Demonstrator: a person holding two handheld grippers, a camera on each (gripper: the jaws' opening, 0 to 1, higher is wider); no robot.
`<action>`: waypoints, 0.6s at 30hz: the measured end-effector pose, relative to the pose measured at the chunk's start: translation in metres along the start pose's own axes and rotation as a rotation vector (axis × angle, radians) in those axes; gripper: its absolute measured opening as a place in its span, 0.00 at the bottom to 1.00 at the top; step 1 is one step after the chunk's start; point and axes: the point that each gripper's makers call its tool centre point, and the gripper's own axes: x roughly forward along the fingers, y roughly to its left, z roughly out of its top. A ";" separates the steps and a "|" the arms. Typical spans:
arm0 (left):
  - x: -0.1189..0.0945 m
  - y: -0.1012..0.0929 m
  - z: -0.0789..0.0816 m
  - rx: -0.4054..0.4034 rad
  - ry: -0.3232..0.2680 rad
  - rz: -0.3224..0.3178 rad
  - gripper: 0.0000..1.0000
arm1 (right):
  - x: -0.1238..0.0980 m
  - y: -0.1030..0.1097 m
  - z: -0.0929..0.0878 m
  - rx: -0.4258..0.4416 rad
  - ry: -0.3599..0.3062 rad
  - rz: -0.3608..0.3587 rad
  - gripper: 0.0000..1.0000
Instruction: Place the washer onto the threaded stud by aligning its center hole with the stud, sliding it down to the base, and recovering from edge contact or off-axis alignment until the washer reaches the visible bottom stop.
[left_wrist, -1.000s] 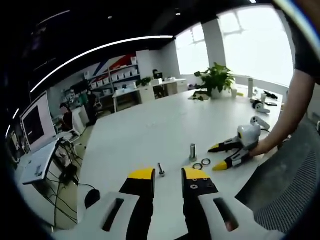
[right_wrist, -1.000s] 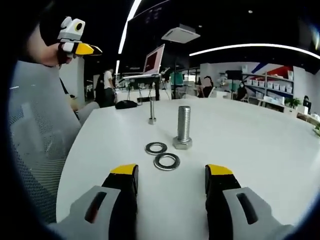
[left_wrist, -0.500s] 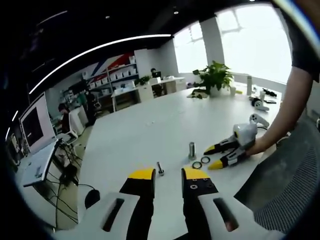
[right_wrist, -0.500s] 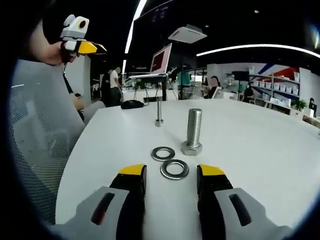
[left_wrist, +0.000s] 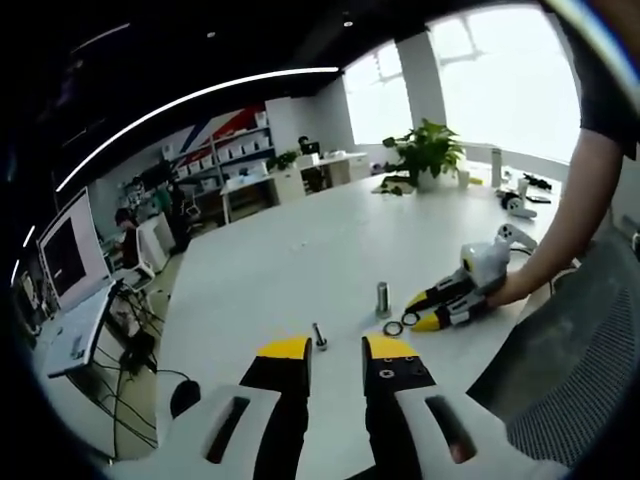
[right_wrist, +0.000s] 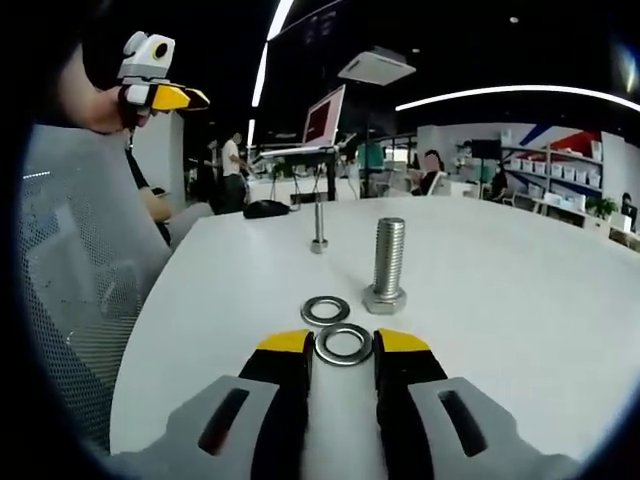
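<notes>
Pinching the near washer (right_wrist: 343, 344) flat on the table (right_wrist: 520, 300), our right gripper (right_wrist: 343, 350) fingers clench its rim for lifting toward the stud (right_wrist: 387, 265); left gripper (left_wrist: 335, 352) fingers hang released.

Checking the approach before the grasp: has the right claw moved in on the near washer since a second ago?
Yes. The right claw advanced toward the big bolt and narrowed, its tips now flanking the near washer.

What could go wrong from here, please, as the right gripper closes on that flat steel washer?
The right gripper meets the near flat steel washer only at its thin edge on the white table, so it could slip. The second steel washer lies close and might get nudged. The upright threaded steel bolt could topple if bumped off-axis.
</notes>
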 end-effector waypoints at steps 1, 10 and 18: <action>0.000 0.000 0.000 0.000 0.000 0.000 0.18 | 0.000 0.000 0.000 0.006 0.002 0.000 0.26; 0.000 -0.001 -0.001 0.007 0.007 -0.002 0.17 | 0.001 0.000 0.000 0.000 0.029 -0.006 0.26; 0.001 -0.002 -0.002 0.013 0.012 -0.007 0.17 | -0.001 -0.001 0.000 0.002 0.031 -0.017 0.25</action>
